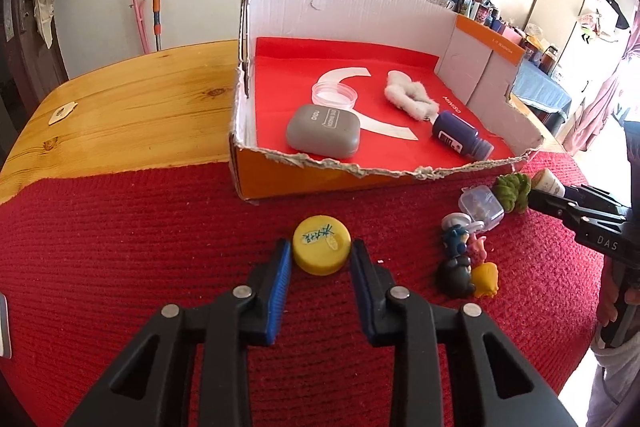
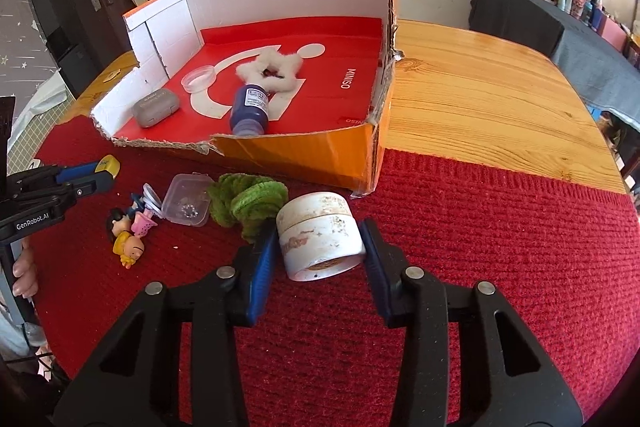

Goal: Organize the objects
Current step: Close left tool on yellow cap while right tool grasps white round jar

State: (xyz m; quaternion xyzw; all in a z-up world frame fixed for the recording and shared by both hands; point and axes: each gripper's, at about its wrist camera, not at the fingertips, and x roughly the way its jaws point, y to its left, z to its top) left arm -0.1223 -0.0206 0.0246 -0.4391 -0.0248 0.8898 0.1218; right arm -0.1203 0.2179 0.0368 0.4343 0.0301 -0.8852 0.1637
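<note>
Two tongs clamped, left tongs (image 1: 321, 255) on round yellow cap (image 1: 322, 245), right tongs (image 2: 320, 247) on scuffed white jar (image 2: 320, 241), fuzzy green thing (image 2: 248, 205) partly hidden behind

So the cut-down box (image 1: 400, 175) is sitting at the back of the knitted mat (image 1: 160, 247), and the case (image 1: 323, 137), the shallow dish (image 1: 335, 93), the fluffy ring (image 1: 410, 95) and the bottle (image 1: 460, 139) are lying inside it. In front of the box, the bottle cap (image 1: 322, 251) is sitting between the left gripper's (image 1: 320, 259) fingers, with the little figurines (image 1: 468, 263) lying just to its right. Further right the small lidded container (image 1: 482, 207) and the fuzzy scrunchie (image 2: 248, 205) are lying side by side, and the jar (image 2: 318, 235) is sitting between the right gripper's (image 2: 320, 259) fingers, touching that scrunchie.
</note>
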